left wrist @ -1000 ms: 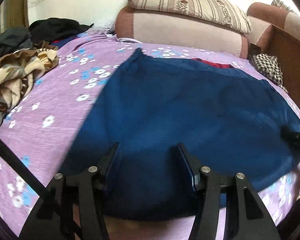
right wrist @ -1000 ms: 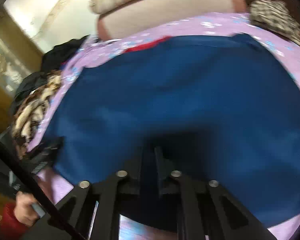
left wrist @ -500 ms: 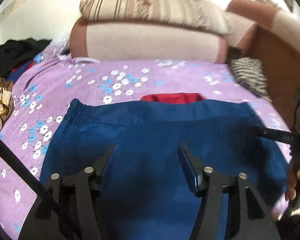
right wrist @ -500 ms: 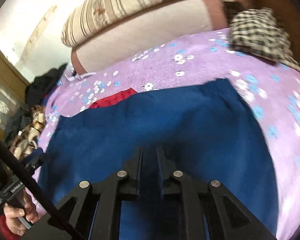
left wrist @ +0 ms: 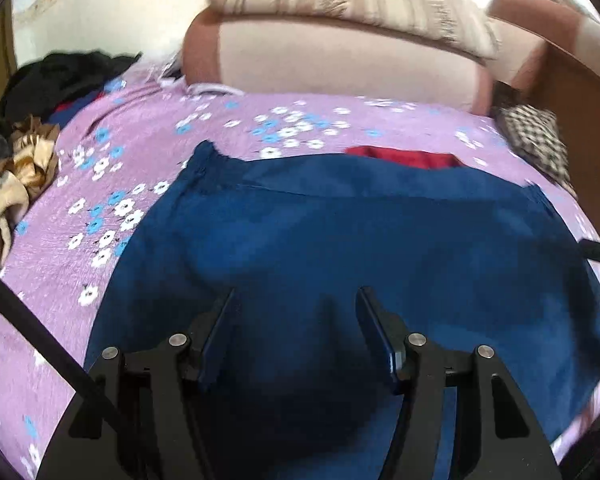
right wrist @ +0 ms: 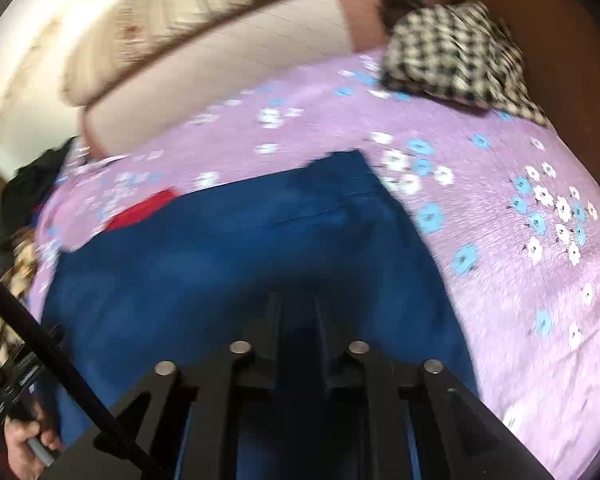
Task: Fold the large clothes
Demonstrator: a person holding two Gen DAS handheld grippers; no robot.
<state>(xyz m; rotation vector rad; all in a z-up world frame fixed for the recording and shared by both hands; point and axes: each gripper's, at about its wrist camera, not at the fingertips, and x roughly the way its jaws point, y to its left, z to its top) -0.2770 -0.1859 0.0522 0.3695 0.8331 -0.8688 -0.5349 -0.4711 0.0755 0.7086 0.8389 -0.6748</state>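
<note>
Blue garment (left wrist: 360, 248) spread flat on purple floral bed (left wrist: 100, 168), waistband toward pillows. Left gripper (left wrist: 296, 300) wide open above near edge, holding nothing. Right gripper (right wrist: 296, 308) narrowed to small gap over cloth; grip on fabric cannot be confirmed. Risk: uneven lift dragging garment askew, bunching fold over red item (left wrist: 404, 158) beneath.

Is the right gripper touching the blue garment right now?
Cannot tell. In the right wrist view the right gripper has its fingers nearly closed over the blue garment, but dark shadow and motion blur hide whether any cloth is pinched.
</note>
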